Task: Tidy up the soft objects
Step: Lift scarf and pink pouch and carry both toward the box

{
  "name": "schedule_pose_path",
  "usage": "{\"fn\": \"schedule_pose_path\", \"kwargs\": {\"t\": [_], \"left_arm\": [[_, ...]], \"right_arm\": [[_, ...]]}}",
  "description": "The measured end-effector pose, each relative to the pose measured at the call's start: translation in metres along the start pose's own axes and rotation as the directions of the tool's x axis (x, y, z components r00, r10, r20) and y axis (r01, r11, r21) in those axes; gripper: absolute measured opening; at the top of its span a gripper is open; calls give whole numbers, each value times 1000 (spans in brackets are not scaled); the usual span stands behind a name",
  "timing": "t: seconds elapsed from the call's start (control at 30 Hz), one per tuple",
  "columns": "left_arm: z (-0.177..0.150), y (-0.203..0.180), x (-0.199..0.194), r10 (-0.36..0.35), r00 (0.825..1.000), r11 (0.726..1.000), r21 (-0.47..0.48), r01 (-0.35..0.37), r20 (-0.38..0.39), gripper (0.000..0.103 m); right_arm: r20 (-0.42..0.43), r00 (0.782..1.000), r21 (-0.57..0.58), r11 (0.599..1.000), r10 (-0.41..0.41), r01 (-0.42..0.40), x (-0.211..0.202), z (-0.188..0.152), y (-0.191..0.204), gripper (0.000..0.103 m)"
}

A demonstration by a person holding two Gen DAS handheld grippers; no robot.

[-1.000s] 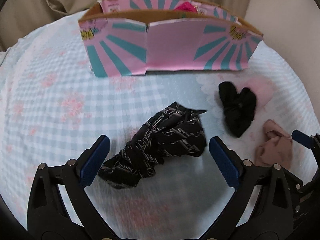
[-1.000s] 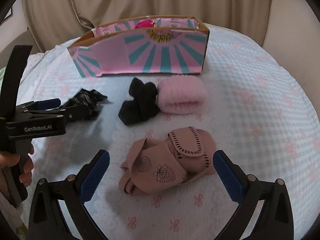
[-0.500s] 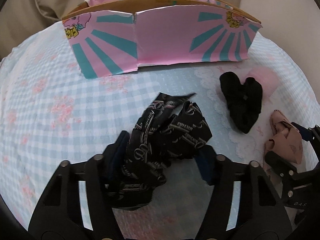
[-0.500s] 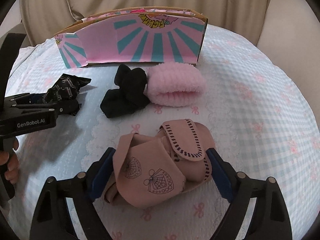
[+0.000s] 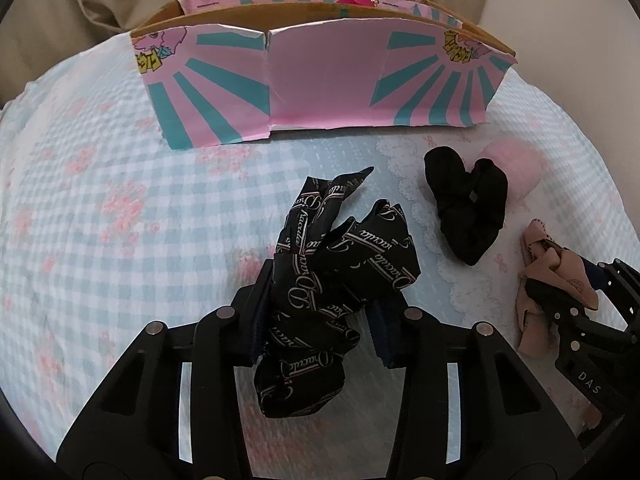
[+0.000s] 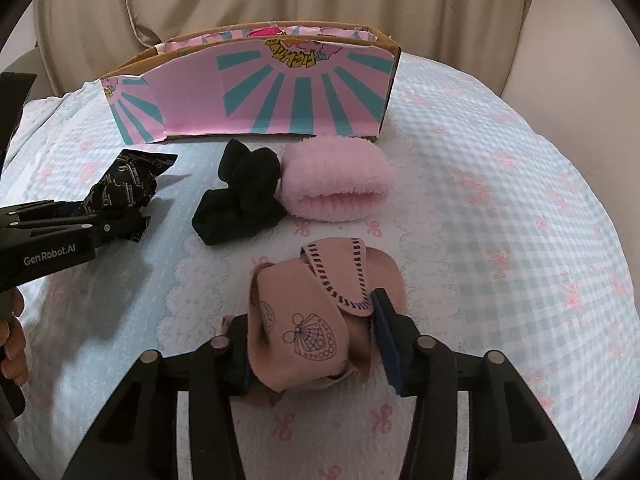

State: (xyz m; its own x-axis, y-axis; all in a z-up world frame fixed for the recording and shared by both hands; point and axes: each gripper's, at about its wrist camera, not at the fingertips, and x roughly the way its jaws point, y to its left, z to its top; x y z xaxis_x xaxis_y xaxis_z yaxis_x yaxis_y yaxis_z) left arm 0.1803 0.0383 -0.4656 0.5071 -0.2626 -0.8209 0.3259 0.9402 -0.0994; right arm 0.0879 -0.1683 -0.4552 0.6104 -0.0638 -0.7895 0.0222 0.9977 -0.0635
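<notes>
Both grippers closed since a second ago: left gripper (image 5: 318,328) fingers clamp black printed cloth (image 5: 340,272), right gripper (image 6: 310,344) fingers clamp tan pouch (image 6: 316,312), both just above checkered bedspread (image 6: 500,220), before pink box (image 6: 272,92).

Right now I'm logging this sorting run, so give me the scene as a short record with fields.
left gripper: jaws shut on the black printed cloth
right gripper: jaws shut on the tan embroidered cloth
on the bedspread: plain black cloth touching the fluffy pink roll
box: pink and teal, open top, behind the cloths, something magenta inside
</notes>
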Motion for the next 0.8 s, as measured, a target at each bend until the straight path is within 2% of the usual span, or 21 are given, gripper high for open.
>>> {"fn": "schedule_pose_path", "kwargs": {"t": [0.2, 0.4, 0.57, 0.8], "left_arm": [[-1, -1, -19, 7, 1000, 1000, -15, -7, 2, 38], [10, -9, -47, 12, 1000, 1000, -26, -12, 12, 38], [28, -19, -86, 24, 999, 998, -60, -23, 21, 38], [60, -37, -166, 60, 998, 989, -134, -54, 37, 38]], "right_arm": [[1, 1000, 13, 1000, 17, -17, -8, 6, -5, 34], [21, 999, 17, 1000, 24, -25, -33, 19, -10, 33], [43, 999, 29, 999, 22, -23, -69, 41, -20, 33], [76, 997, 46, 999, 23, -26, -143, 85, -34, 33]]}}
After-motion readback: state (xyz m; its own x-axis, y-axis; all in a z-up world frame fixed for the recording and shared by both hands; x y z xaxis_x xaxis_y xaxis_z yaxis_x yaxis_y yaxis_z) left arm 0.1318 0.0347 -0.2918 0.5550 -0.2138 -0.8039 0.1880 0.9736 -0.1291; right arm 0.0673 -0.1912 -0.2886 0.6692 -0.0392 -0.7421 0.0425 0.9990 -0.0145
